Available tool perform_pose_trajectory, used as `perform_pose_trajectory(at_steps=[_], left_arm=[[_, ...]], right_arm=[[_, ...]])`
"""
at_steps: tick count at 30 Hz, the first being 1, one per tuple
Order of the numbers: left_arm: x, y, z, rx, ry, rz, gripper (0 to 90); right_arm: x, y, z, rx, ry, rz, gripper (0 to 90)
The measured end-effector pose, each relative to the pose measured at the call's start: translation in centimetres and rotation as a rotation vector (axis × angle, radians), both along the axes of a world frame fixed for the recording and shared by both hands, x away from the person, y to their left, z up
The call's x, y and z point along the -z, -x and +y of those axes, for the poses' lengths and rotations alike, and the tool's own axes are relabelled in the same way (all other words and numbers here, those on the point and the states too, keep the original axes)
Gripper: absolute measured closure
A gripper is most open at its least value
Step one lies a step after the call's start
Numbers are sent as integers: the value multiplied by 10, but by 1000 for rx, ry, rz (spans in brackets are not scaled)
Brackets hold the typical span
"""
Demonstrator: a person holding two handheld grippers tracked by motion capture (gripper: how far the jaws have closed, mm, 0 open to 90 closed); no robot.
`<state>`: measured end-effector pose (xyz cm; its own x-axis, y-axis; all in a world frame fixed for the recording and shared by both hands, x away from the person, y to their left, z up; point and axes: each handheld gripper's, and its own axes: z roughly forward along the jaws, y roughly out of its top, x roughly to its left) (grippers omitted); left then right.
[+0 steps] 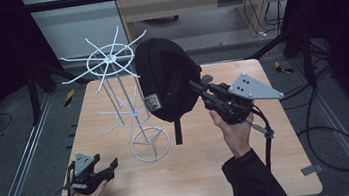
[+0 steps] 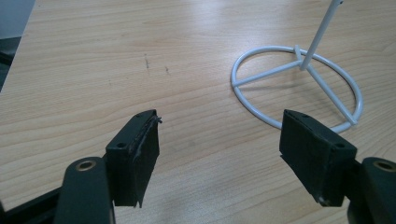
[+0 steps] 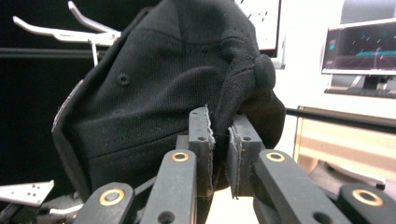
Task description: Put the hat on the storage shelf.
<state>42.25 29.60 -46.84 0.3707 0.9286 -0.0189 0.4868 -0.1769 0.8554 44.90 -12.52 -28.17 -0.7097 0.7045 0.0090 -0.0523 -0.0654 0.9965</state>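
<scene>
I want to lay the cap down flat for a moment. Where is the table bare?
Bare table lies right of the wire stand's base ring, around the right hand. It is crowded where the black cap hangs beside the stand; the left gripper takes the near left corner.

Black cap (image 1: 165, 76): soft fabric, small patch label near its lower edge, strap dangling below. Held aloft, pinched at one fabric fold, just right of the white wire rack (image 1: 121, 97) and level with its upper ring. Rack: upright, two tiers of radiating prongs, round base ring flat on the worktop (image 1: 187, 177).
</scene>
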Motion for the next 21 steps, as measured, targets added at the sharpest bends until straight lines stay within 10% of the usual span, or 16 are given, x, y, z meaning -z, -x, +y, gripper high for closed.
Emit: perform_pose_trajectory(at_steps=[21], left_arm=[[0,0,0,-3,-2,4,282]], right_arm=[[19,-1,1,40,79,45,493]])
